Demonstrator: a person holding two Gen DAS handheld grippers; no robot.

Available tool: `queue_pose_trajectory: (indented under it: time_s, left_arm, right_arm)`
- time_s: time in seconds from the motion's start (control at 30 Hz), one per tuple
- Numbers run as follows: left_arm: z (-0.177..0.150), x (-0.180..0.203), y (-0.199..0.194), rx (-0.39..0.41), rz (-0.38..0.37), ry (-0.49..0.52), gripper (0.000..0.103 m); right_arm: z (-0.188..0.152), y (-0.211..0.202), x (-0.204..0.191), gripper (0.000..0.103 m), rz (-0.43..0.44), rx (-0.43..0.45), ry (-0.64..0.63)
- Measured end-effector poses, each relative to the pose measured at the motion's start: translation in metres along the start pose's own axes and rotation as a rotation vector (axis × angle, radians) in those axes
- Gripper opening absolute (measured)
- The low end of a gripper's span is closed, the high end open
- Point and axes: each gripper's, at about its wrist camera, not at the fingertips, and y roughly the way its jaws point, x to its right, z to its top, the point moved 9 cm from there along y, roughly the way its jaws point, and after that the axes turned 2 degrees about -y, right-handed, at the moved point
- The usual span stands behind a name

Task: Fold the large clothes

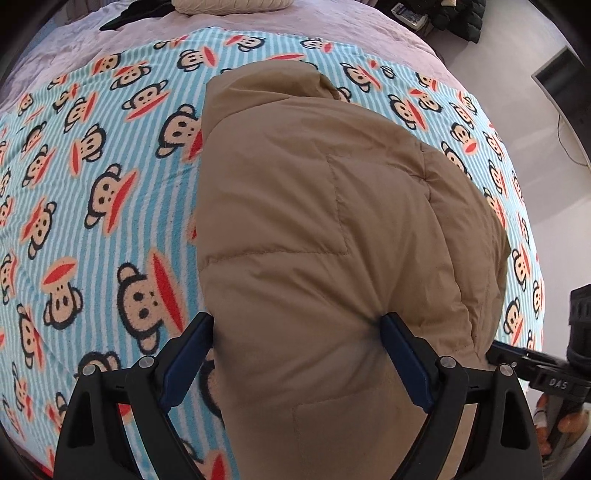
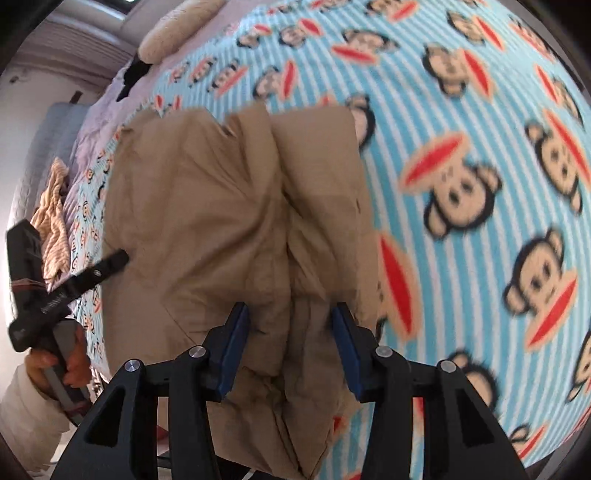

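Bed (image 1: 388, 33), lilac-covered. Monkey-print striped blanket (image 1: 110, 192) spread on top. Tan padded jacket (image 1: 314, 221), folded lengthwise, lying mid-blanket. Left tongs (image 1: 297, 334) wide, straddling jacket's near end. Right tongs (image 2: 290, 325) wide, astride bunched edge.

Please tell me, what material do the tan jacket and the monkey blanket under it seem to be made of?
The tan jacket looks like a smooth, matte woven shell, perhaps nylon or polyester, over soft filling: it puffs between stitched quilting lines. The monkey blanket looks like fleece or plush: its printed stripes and faces have fuzzy edges and no shine. The exact fibres cannot be told.
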Motion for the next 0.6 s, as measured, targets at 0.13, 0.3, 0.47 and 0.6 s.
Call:
queue_pose_trajectory:
  time_s: [0.13,0.3,0.47,0.6]
  left_arm:
    - [-0.006,0.0,-0.005,-0.007,0.011,0.02,0.093]
    - [-0.008,-0.001,-0.013,-0.005,0.031,0.072,0.093]
    - [-0.01,-0.006,-0.02,-0.015,0.018,0.097,0.093]
    - [-0.015,-0.013,-0.026,-0.029,-0.003,0.122,0.093]
  right_arm:
    - [-0.01,0.015,0.005,0.05,0.004,-0.006,0.033]
    - [-0.01,0.008,0.001,0.051,-0.046,0.017,0.066]
    - [-0.011,-0.01,-0.005,0.051,-0.101,0.078,0.117]
    - [-0.014,-0.018,-0.004,0.057,-0.131,0.119,0.171]
